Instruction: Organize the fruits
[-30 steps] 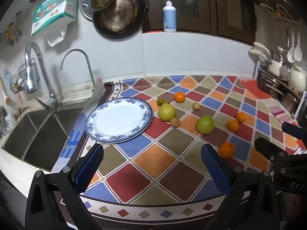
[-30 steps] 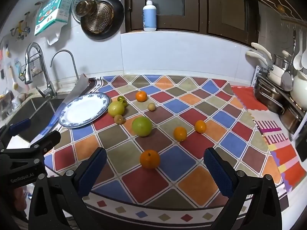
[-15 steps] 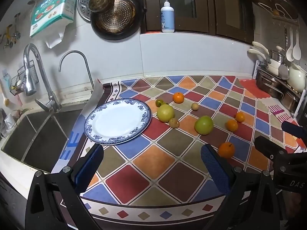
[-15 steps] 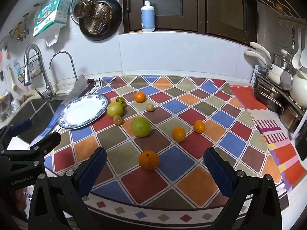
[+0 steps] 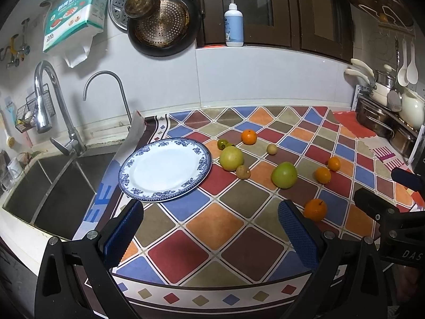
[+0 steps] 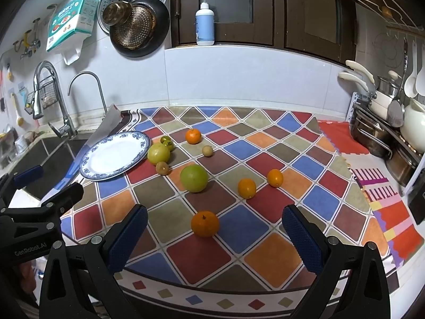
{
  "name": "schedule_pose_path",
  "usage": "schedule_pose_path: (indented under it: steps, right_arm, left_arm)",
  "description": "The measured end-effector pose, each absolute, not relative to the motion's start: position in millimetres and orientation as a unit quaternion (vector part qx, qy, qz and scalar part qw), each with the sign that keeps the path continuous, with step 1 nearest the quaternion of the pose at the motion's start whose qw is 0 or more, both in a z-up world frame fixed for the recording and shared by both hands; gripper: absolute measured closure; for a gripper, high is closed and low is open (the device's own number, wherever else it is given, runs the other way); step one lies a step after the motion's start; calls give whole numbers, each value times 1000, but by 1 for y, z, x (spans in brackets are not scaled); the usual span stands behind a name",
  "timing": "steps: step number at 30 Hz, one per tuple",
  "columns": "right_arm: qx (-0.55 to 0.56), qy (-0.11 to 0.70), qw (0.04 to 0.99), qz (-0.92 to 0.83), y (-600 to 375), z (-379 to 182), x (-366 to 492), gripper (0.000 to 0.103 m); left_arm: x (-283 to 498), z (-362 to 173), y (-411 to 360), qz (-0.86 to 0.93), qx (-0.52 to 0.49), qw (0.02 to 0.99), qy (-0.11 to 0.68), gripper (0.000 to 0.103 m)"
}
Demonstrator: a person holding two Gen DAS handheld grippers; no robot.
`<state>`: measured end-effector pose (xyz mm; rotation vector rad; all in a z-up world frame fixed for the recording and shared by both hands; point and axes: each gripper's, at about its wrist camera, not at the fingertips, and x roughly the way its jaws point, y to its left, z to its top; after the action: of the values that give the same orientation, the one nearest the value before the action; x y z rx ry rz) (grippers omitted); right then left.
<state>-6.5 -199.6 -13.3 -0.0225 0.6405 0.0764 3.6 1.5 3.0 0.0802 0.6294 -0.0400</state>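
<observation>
From your left wrist camera, your left gripper [image 5: 211, 228] hangs over the near edge of the bench [image 5: 233, 220], its jaws wide apart with nothing between them. Ahead and to the left lies the blue-rimmed plate [image 5: 165, 169], bare, next to the sink [image 5: 50, 186]. Just right of the plate sit a yellow-green fruit [image 5: 231, 158] with a small green fruit [image 5: 222, 143] behind it and a small brown fruit [image 5: 243, 172] touching or nearly touching its near side. Beyond them lie a far orange [image 5: 249, 136] and a pale small fruit [image 5: 272, 149]. Further right you see a big green fruit [image 5: 284, 175], two small oranges [image 5: 323, 175] close together, and a near orange [image 5: 315, 209] just beside your right-hand finger. Your other gripper shows at the right edge.

Through your right wrist camera, your right gripper [image 6: 214, 236] also hovers at the near edge, jaws spread wide and empty. The near orange [image 6: 205, 223] lies on the bench between the two fingers, a little ahead of the tips, touching neither. The big green fruit [image 6: 194, 178] sits behind it, the two small oranges [image 6: 246, 188] to its right. The plate [image 6: 116, 155] lies far left with the yellow-green fruit [image 6: 158, 154] at its rim. All fruit is on the bench; none is on the plate.
</observation>
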Motion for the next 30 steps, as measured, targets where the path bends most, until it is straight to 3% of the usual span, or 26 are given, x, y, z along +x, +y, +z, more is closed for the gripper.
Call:
schedule_pose_path:
  steps: [30]
  right_arm:
    - [-11, 312, 949, 36, -196, -7, -3, 1]
  left_arm:
    - [3, 2, 4, -16, 41, 951, 305, 0]
